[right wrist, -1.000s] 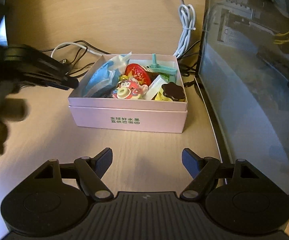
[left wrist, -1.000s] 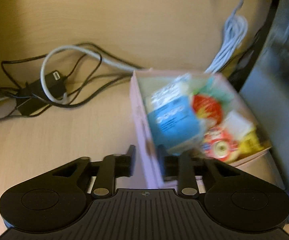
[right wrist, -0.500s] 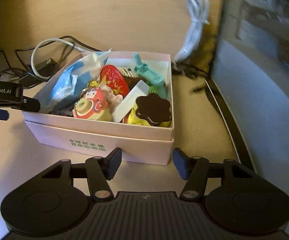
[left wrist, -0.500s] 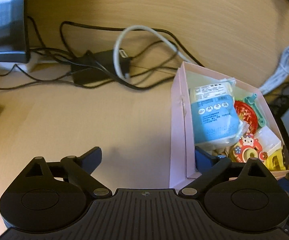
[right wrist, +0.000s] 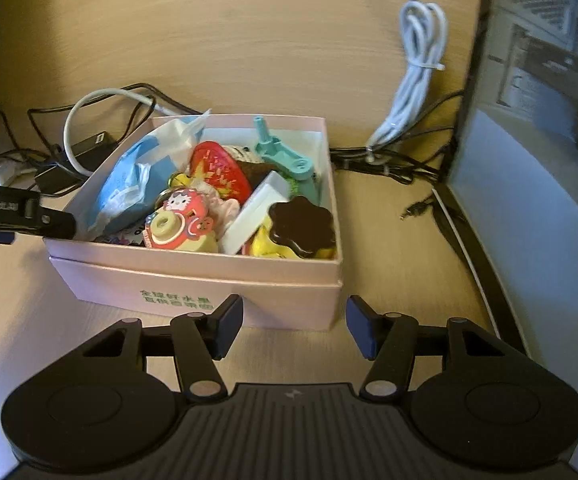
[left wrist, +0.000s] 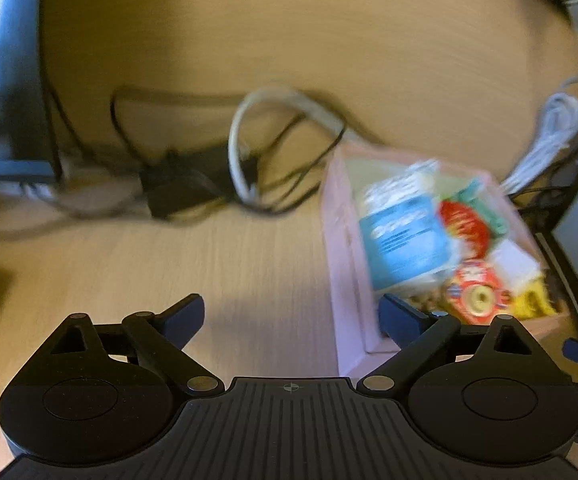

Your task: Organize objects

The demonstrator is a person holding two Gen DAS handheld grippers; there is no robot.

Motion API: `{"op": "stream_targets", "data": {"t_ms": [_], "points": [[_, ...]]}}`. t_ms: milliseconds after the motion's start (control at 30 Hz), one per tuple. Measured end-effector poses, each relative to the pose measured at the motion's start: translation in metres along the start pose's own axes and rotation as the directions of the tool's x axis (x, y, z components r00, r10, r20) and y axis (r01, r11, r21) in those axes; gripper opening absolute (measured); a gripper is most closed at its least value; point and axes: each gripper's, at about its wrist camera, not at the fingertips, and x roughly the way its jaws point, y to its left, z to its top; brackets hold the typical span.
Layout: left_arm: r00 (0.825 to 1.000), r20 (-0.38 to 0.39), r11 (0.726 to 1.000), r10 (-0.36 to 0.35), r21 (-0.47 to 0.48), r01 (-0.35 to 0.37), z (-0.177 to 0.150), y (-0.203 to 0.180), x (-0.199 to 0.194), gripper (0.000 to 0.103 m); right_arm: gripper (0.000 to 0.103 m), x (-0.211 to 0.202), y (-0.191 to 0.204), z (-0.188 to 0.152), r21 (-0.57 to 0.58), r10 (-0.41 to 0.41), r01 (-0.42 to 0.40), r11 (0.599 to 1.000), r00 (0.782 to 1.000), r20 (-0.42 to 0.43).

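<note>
A pink box sits on the wooden desk, full of small things: a blue tissue pack, a red strawberry toy, a Hello Kitty charm, a white block, a brown flower piece, a teal tool. My right gripper is open and empty just in front of the box. My left gripper is open and empty, astride the box's left wall; its finger shows at the box's left corner in the right wrist view.
Tangled black and white cables with a black adapter lie behind the box on the left. A bundled white cable hangs at the back. A glass-sided computer case stands right of the box. A monitor stands far left.
My left gripper opened a second ago and now sits slightly farther from the box. My right gripper moved closer to the box's front and narrowed its opening a little.
</note>
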Motion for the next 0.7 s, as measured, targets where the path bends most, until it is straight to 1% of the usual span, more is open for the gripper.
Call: {"op": "stream_targets", "data": {"t_ms": [33, 67, 133, 167, 233, 300, 367, 433, 467, 500, 567, 633, 667, 700], "points": [[0.999, 0.034, 1.0, 0.0, 0.022, 0.0, -0.002, 0.0, -0.012, 0.098, 0.074, -0.007, -0.002, -0.005, 0.018, -0.006, 0.005, 1.0, 1.0, 0.001], [0.997, 0.076, 0.999, -0.005, 0.041, 0.002, -0.008, 0.0, -0.029, 0.098, 0.081, -0.016, -0.004, -0.012, 0.039, -0.016, 0.016, 0.999, 1.0, 0.0], [0.993, 0.116, 0.999, -0.032, 0.047, 0.027, -0.022, 0.004, -0.053, 0.098, 0.083, -0.031, -0.007, -0.027, 0.082, -0.029, 0.031, 0.996, 0.999, -0.022], [0.992, 0.115, 0.998, -0.052, 0.05, 0.046, -0.033, 0.006, -0.062, 0.098, 0.083, -0.039, -0.007, -0.038, 0.111, -0.031, 0.036, 0.993, 0.999, -0.039], [0.993, 0.084, 0.995, -0.087, 0.064, 0.082, -0.055, 0.009, -0.074, 0.098, 0.086, -0.054, -0.005, -0.061, 0.17, -0.038, 0.05, 0.984, 0.997, -0.072], [0.991, 0.042, 0.988, -0.126, 0.09, 0.122, -0.085, 0.009, -0.084, 0.098, 0.087, -0.066, 0.0, -0.082, 0.2, -0.048, 0.067, 0.978, 0.994, -0.1], [0.989, 0.004, 0.982, -0.147, 0.12, 0.146, -0.114, 0.006, -0.091, 0.098, 0.087, -0.077, 0.008, -0.104, 0.204, -0.061, 0.086, 0.975, 0.99, -0.123], [0.988, -0.045, 0.983, -0.148, 0.106, 0.152, -0.136, 0.003, -0.094, 0.098, 0.088, -0.083, 0.013, -0.118, 0.19, -0.068, 0.096, 0.977, 0.987, -0.145], [0.987, -0.069, 0.985, -0.143, 0.09, 0.149, -0.145, 0.002, -0.093, 0.098, 0.091, -0.088, 0.016, -0.124, 0.165, -0.082, 0.105, 0.981, 0.987, -0.14], [0.988, -0.078, 0.986, -0.134, 0.085, 0.14, -0.153, 0.0, -0.093, 0.098, 0.091, -0.091, 0.018, -0.127, 0.147, -0.084, 0.105, 0.984, 0.987, -0.139], [0.992, -0.07, 0.99, -0.108, 0.084, 0.114, -0.168, -0.005, -0.093, 0.098, 0.091, -0.097, 0.014, -0.133, 0.132, -0.07, 0.086, 0.988, 0.99, -0.124], [0.997, -0.021, 0.993, -0.068, 0.097, 0.07, -0.178, -0.012, -0.095, 0.098, 0.093, -0.098, 0.009, -0.137, 0.127, -0.059, 0.072, 0.989, 0.993, -0.105], [0.999, 0.002, 0.994, -0.043, 0.101, 0.043, -0.182, -0.016, -0.095, 0.098, 0.102, -0.097, 0.006, -0.139, 0.123, -0.052, 0.062, 0.99, 0.995, -0.089], [0.999, 0.025, 0.995, -0.027, 0.095, 0.024, -0.185, -0.019, -0.094, 0.098, 0.103, -0.095, 0.003, -0.141, 0.118, -0.05, 0.059, 0.991, 0.996, -0.079]]}}
